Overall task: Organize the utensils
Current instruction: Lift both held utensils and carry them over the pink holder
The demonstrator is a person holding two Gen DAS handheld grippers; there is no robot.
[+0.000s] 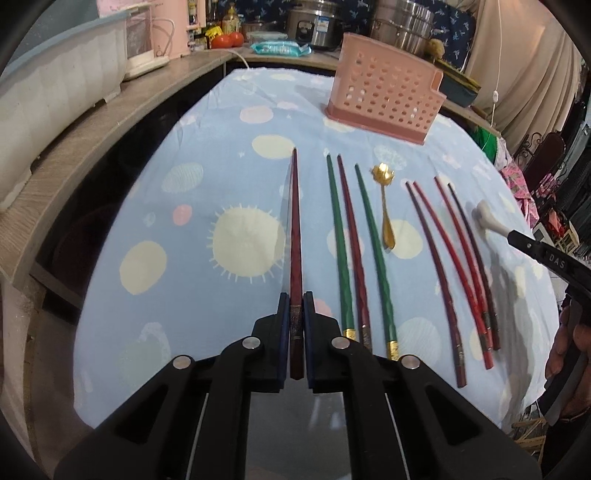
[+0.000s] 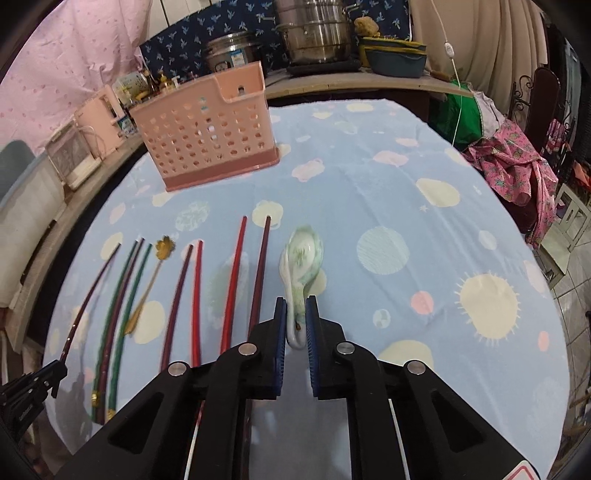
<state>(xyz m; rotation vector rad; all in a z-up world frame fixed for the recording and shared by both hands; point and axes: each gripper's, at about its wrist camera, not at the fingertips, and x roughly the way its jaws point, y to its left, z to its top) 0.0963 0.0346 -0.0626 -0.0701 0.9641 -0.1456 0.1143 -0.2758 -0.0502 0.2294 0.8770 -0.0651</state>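
Note:
My left gripper [image 1: 296, 301] is shut on a dark red chopstick [image 1: 295, 236] and holds it just above the blue cloth. My right gripper [image 2: 295, 306] is shut on the handle of a white ceramic spoon [image 2: 303, 258]; the spoon [image 1: 487, 218] also shows at the right of the left wrist view. Several green, maroon and red chopsticks [image 1: 354, 251] and a gold spoon [image 1: 386, 206] lie in a row on the cloth. A pink perforated utensil holder [image 1: 384, 96] stands upright at the far side; it also shows in the right wrist view [image 2: 210, 133].
A blue patterned cloth [image 1: 229, 192] covers the table. A wooden shelf [image 1: 92, 125] runs along the left with a white bin and a pink appliance. Steel pots [image 2: 317, 33] and a rice cooker [image 2: 231, 51] stand behind. Pink cloth [image 2: 517, 162] lies at the right.

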